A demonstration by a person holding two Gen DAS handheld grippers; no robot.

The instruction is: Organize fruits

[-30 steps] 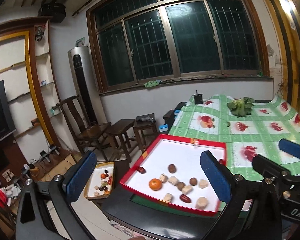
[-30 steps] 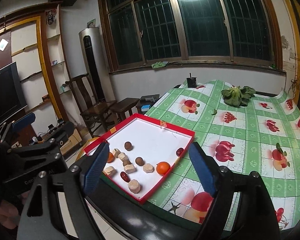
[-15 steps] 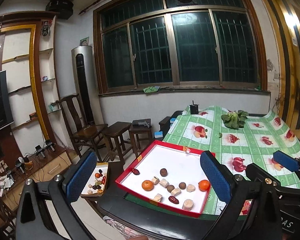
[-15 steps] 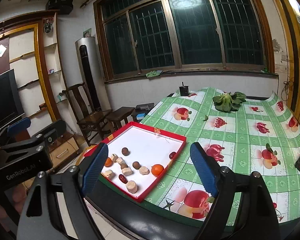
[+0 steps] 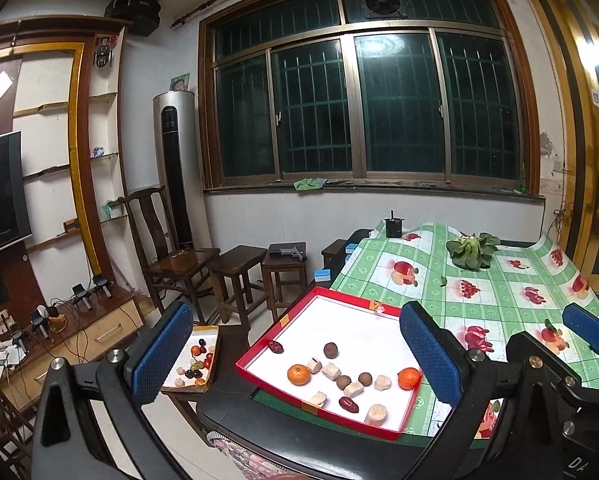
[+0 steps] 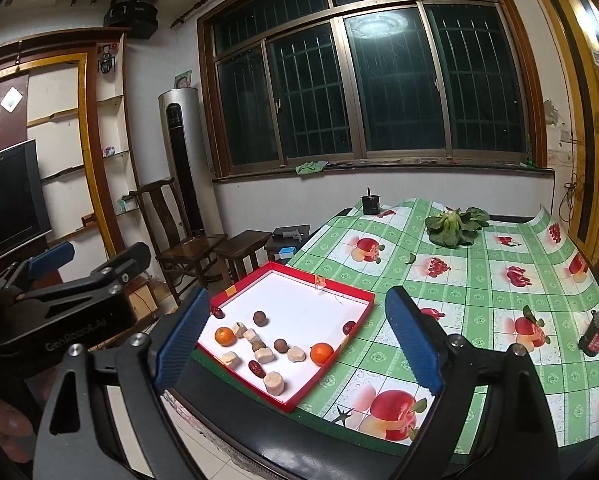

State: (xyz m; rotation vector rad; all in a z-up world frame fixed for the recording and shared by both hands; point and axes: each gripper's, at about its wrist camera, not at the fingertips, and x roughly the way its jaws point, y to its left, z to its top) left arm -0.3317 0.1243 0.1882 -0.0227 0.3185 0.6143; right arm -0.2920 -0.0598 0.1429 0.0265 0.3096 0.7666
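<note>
You hold both grippers up and back from the table (image 6: 499, 280), well above the fruit. The left gripper (image 5: 295, 352) has its jaws spread wide with nothing between them, and the right gripper (image 6: 299, 340) is the same: wide apart and empty.

The fruit sits in the red tray (image 5: 299, 304) at the table's near corner. In it you have two oranges, one orange (image 5: 298, 374) toward the left and another orange (image 5: 408, 377) by the right wall. Between them lies a loose scatter of pale chunks (image 5: 331, 371), small brown round fruits (image 5: 330, 350) and dark red dates (image 5: 348, 404). One date (image 5: 275, 346) lies apart against the left wall. The kinds are mixed together, not grouped, so the sorting looks barely begun, if at all.

A second, smaller tray (image 5: 213, 356) rests on a low stand beside the table, off to your left, and already carries a mix of small fruit. You cannot tell from here whether that tray is a source or a destination.

As it stands, nothing is gripped and every piece in the red tray is left to handle. A sensible first pick is an orange, since each sits clear of its neighbours. The small round fruits may roll when touched.
</note>
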